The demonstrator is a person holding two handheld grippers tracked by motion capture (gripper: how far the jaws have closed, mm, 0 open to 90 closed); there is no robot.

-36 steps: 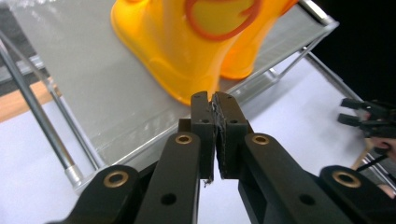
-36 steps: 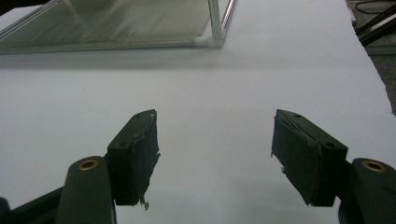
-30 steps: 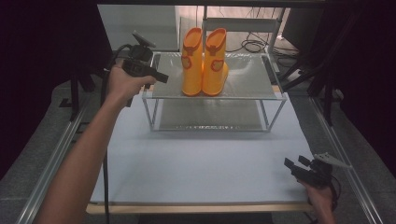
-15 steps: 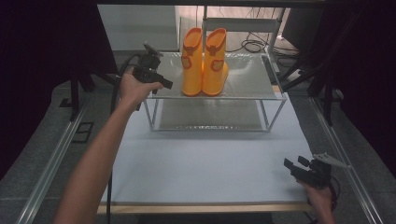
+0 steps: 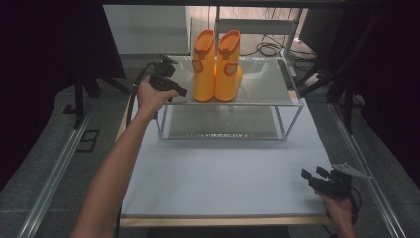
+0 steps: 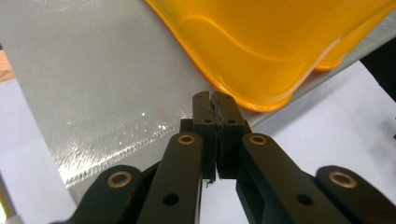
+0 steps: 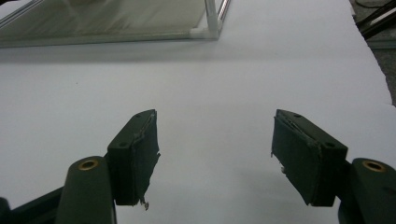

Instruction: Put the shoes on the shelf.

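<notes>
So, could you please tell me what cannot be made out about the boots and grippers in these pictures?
- Orange boots, left gripper view: cut off by the top edge; the sole edge is in frame.
- Left gripper, high view: jaws too small to judge.
- Rack, right gripper view: cut off by the top edge.

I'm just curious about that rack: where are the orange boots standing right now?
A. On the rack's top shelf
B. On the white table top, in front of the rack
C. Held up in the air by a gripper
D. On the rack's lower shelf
A: the orange boots stand upright, side by side, on the top shelf of the rack.
</notes>
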